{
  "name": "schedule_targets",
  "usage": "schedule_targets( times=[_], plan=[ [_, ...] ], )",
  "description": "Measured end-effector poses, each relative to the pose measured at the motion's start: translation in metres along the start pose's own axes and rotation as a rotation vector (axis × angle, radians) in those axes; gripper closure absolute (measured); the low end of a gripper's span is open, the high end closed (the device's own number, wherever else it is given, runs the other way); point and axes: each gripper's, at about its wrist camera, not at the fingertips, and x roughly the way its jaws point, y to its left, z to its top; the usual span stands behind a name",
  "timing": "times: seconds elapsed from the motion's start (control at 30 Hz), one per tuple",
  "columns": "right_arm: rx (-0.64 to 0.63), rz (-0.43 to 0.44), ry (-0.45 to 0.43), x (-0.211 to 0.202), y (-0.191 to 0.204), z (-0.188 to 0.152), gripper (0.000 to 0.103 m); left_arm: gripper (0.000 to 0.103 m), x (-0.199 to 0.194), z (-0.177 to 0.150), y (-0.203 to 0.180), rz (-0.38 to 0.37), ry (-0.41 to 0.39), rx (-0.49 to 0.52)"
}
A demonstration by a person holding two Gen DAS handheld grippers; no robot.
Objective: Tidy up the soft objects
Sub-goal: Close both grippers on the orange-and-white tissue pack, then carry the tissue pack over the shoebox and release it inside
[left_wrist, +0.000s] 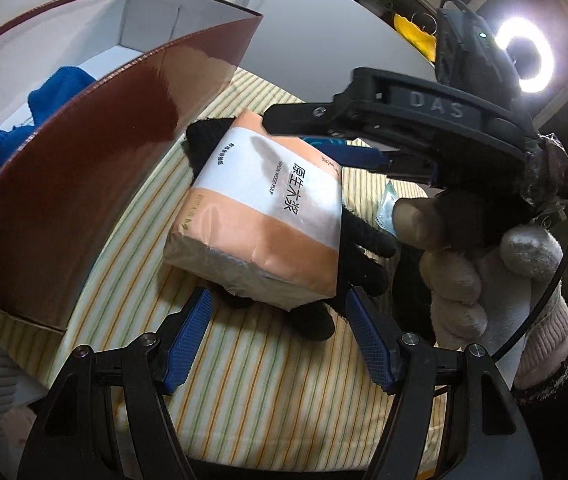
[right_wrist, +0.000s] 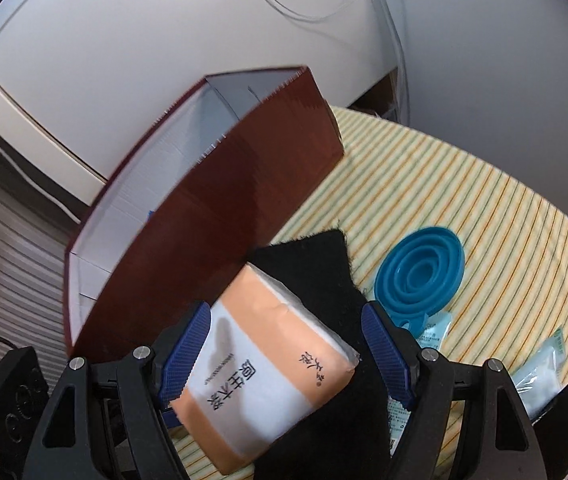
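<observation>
One pack of tissues (right_wrist: 268, 364) lies on one black cloth (right_wrist: 315, 264). One red box (left_wrist: 84, 184) holds one blue cloth (left_wrist: 24, 128). One blue funnel (right_wrist: 419, 268). Two small clear packets (right_wrist: 539, 376) by it. Two grippers, one left gripper (left_wrist: 280, 340) and one right gripper (right_wrist: 284, 356). One gloved hand (left_wrist: 479, 256).

L hand-held gripper (left_wrist: 278, 338) angled down, jaws apart, nothing gripped. R hand-held gripper (right_wrist: 284, 354) also angled down, jaws wide, pads not pressing. Gloved R hand (left_wrist: 479, 264) wraps its handle.

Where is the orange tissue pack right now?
The tissue pack lies on a black cloth on the striped tablecloth, right beside the brown box.
</observation>
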Motion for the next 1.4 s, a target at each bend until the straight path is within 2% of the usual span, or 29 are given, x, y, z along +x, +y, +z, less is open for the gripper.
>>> schedule_targets(
  times=[0.1, 0.2, 0.43, 0.9, 1.03, 1.23, 1.4],
  plan=[
    [-0.006, -0.002, 0.021, 0.007, 0.001, -0.003, 0.029, 0.037, 0.004, 0.001, -0.001, 0.002, 0.004, 0.007],
    [-0.02, -0.007, 0.034, 0.009, 0.005, -0.007, 0.036, 0.043, 0.003, 0.0, -0.002, 0.007, -0.005, 0.016],
    [-0.011, -0.02, 0.03, -0.002, 0.009, -0.014, 0.045, 0.046, -0.003, -0.002, -0.001, 0.011, -0.016, 0.031],
    [-0.077, -0.097, -0.032, -0.057, 0.044, -0.04, 0.047, 0.046, -0.035, -0.004, -0.017, -0.009, -0.086, 0.104],
    [-0.096, -0.119, -0.064, -0.078, 0.059, -0.041, 0.047, 0.046, -0.048, 0.004, -0.023, -0.011, -0.131, 0.122],
    [-0.156, -0.137, -0.136, -0.109, 0.091, -0.029, 0.047, 0.046, -0.076, 0.022, -0.024, -0.016, -0.208, 0.148],
    [-0.196, -0.121, -0.183, -0.117, 0.116, -0.007, 0.047, 0.046, -0.094, 0.046, -0.013, 0.006, -0.261, 0.167]
  ],
)
